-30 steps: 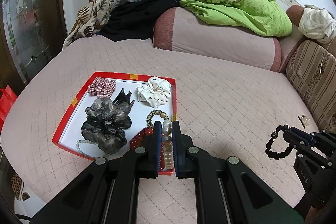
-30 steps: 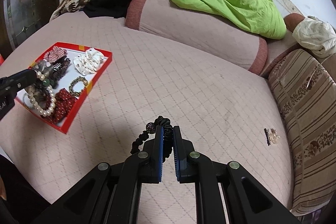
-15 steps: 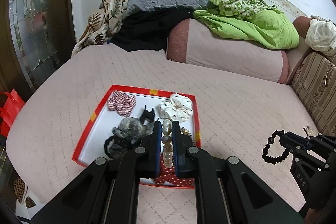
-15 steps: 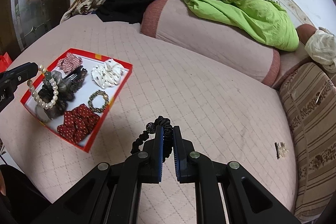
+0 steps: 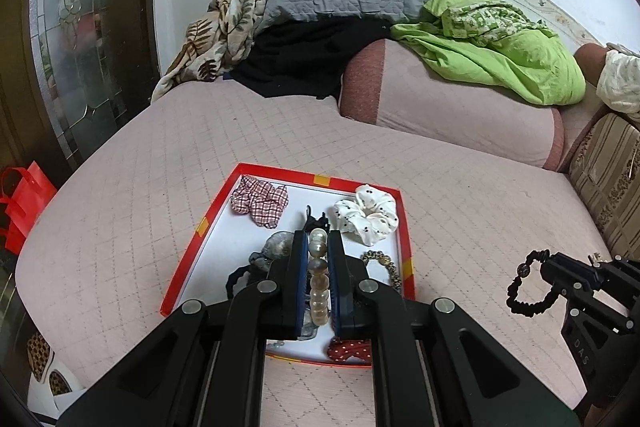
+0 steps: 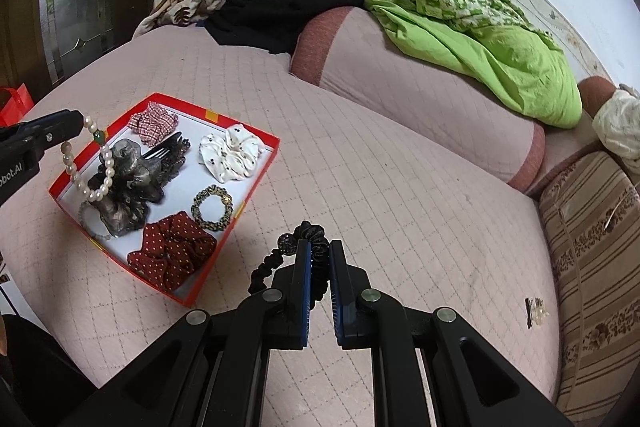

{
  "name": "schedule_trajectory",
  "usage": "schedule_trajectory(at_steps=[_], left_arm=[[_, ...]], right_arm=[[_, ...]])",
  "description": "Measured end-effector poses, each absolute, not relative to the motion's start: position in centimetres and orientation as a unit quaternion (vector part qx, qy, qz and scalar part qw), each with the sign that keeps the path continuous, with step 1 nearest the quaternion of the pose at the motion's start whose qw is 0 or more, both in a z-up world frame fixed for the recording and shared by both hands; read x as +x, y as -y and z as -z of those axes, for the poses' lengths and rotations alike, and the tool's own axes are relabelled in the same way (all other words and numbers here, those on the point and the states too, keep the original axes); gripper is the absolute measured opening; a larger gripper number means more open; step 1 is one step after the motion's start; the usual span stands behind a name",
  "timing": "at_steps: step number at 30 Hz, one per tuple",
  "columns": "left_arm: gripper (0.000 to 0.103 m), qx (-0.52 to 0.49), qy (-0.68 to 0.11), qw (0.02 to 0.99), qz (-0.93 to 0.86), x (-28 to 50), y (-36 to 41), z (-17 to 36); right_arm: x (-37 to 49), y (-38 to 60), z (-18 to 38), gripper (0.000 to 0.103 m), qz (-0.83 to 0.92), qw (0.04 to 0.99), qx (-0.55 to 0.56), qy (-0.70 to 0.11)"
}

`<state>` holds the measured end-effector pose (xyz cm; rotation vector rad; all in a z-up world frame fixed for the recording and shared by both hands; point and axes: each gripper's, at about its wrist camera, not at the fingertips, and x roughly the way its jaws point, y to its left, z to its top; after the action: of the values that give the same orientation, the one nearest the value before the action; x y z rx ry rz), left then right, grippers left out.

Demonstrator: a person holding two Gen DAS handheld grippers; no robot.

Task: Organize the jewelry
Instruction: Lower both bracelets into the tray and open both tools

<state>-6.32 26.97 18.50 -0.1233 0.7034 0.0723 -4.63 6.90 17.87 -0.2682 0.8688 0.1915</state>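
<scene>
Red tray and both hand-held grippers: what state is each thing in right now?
Left hand-held gripper: shut on pearl bracelet, hanging above the tray.
Right hand-held gripper: shut on black scrunchie, over the bed.
Red tray: open, lidless, holding scrunchies.
White scrunchie: lying in tray.
Red dotted scrunchie: lying in tray.

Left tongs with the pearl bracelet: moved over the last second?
Yes. The left tongs moved with the pearl bracelet toward the red tray's far end.

Left gripper (image 5: 318, 247) fingers clamped; right gripper (image 6: 320, 259) likewise.
</scene>
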Motion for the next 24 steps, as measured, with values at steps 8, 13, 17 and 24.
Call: schedule_trajectory(at_steps=[8,13,17,24], left_arm=[[0.009,-0.059,-0.350,0.934,-0.052,-4.8,-29.5,-18.8],[0.009,-0.075,-0.355,0.930,-0.053,-2.7,-31.5,-19.2],[0.009,-0.097,-0.362,0.926,-0.041,-0.7,-32.4,-19.0],[0.009,-0.125,-0.385,0.913,-0.049,2.3,-34.4,-16.7]], right_arm=[[-3.6,-8.0,-18.8,0.010,-0.113,0.899,-0.120,-0.406],[-2.2,-8.8,-18.8,0.010,-0.162,0.897,-0.077,-0.403],[-1.0,-9.8,-18.3,0.010,-0.207,0.891,-0.040,-0.401],[1.8,-12.3,-16.9,0.010,-0.230,0.882,-0.023,-0.411]])
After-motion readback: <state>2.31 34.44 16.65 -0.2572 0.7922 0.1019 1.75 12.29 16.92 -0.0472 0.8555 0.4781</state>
